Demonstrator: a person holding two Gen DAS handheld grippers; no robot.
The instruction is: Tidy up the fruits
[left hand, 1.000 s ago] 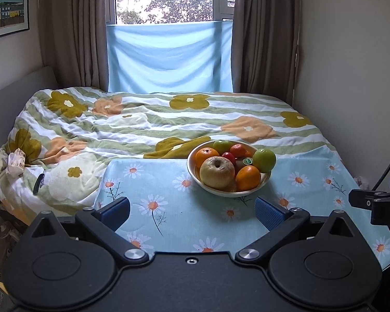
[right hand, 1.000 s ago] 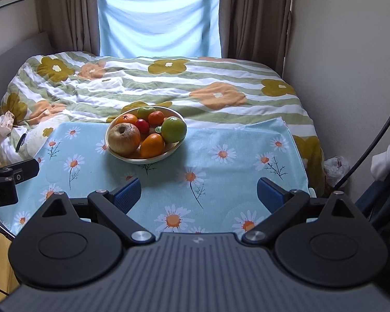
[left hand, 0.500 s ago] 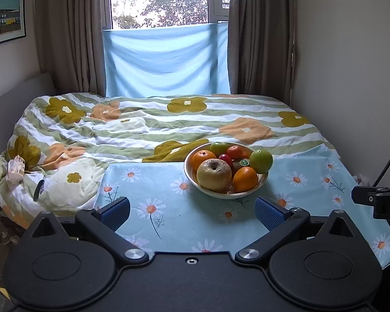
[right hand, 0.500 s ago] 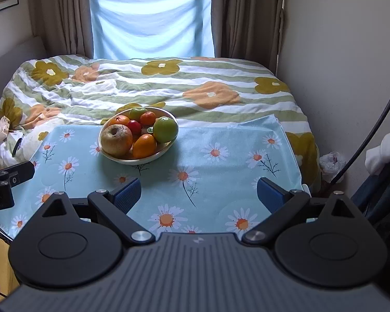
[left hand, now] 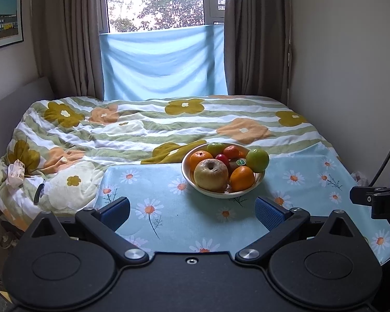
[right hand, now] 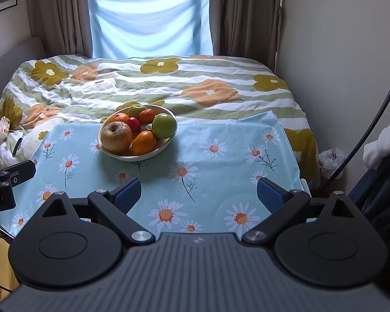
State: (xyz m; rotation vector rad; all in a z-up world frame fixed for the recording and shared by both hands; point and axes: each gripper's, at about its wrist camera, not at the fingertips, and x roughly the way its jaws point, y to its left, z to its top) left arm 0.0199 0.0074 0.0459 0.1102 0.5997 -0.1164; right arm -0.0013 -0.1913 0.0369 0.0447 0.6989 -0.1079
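Note:
A cream bowl (left hand: 208, 193) (right hand: 122, 156) piled with fruit stands on a blue daisy cloth (left hand: 169, 215) (right hand: 215, 161) spread over the bed. In it lie a large brownish apple (left hand: 211, 175) (right hand: 116, 136), a green apple (left hand: 257, 160) (right hand: 164, 125), oranges (left hand: 242, 178) (right hand: 143, 142) and a small red fruit (left hand: 222, 159) (right hand: 134, 123). My left gripper (left hand: 192, 209) is open and empty, held short of the bowl. My right gripper (right hand: 199, 195) is open and empty too, nearer the cloth's front edge, with the bowl ahead to its left.
A flowered striped duvet (left hand: 143, 127) covers the bed behind the cloth. Walls close in on the right (left hand: 351, 78). Curtains and a window (left hand: 156, 0) stand at the back. A dark cable (right hand: 364, 135) hangs at the right, beside a white sleeve (right hand: 382, 148).
Both grippers have tilted up and drawn slightly back, so the bowl sits lower in each view and more window shows. Both jaws stay open.

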